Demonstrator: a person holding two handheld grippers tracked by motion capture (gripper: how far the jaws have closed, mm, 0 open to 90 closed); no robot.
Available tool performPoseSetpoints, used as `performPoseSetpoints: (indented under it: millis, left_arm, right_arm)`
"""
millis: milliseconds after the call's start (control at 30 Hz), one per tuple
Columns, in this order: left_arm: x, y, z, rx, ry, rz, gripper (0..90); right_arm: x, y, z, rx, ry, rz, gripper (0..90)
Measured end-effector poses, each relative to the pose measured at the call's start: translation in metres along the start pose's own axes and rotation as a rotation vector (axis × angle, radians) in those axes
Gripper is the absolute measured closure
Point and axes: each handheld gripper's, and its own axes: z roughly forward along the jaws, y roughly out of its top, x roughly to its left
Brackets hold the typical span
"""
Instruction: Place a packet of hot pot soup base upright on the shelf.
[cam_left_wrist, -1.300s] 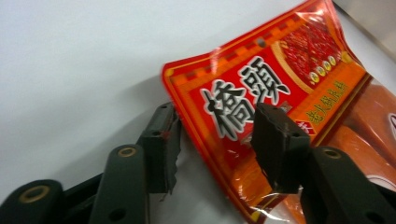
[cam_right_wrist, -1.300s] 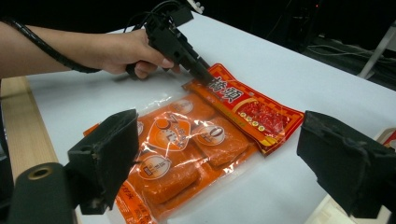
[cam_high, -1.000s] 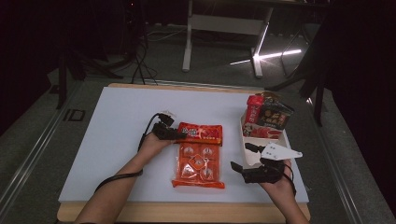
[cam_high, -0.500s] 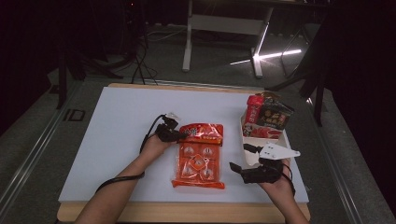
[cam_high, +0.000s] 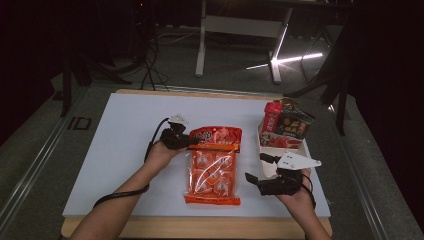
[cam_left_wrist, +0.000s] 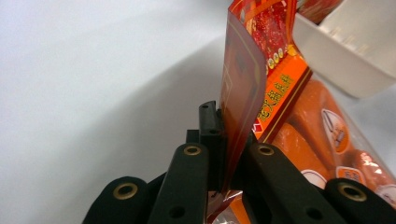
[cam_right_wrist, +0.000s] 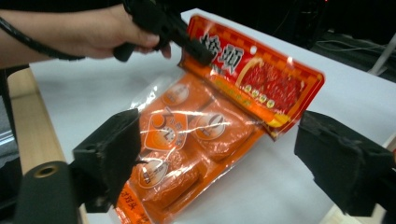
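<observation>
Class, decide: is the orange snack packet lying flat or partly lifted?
Partly lifted: the left gripper is shut on the packet's header, which stands tilted up off the table.

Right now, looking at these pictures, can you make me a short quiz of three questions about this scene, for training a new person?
1. True or false: the left gripper is shut on the header of the orange snack packet.
2. What stands at the table's right side? A) a white tray with packets in it; B) a glass bottle; C) a stack of plates.
3. Fill in: the jaws of the right gripper stand ____, with nothing between them.

Key: 1 true; 2 A; 3 open.
</observation>
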Motion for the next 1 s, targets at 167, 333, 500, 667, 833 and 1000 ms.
performPoseSetpoints:
  millis: [167, 333, 500, 667, 833, 1000]
  left_arm:
    - [-0.01, 0.006, -0.013, -0.027, -0.023, 0.019, 89.7]
    - [-0.02, 0.01, -0.025, -0.053, -0.046, 0.041, 89.7]
    - [-0.032, 0.014, -0.037, -0.074, -0.068, 0.077, 89.7]
    - [-0.039, 0.016, -0.045, -0.088, -0.092, 0.099, 89.7]
    - [-0.046, 0.015, -0.051, -0.108, -0.114, 0.11, 89.8]
    - [-0.052, 0.013, -0.057, -0.126, -0.139, 0.121, 89.8]
  right_arm:
    - [0.001, -0.001, -0.001, 0.01, -0.006, 0.002, 16.7]
    - [0.0, 0.002, -0.007, -0.017, -0.028, 0.006, 18.2]
    - [-0.003, 0.003, -0.01, -0.03, -0.049, 0.016, 18.3]
    - [-0.003, 0.006, -0.012, -0.033, -0.055, 0.012, 18.3]
    - [-0.004, 0.007, -0.013, -0.034, -0.05, 0.024, 18.3]
    - [-0.005, 0.009, -0.013, -0.044, -0.045, 0.028, 18.3]
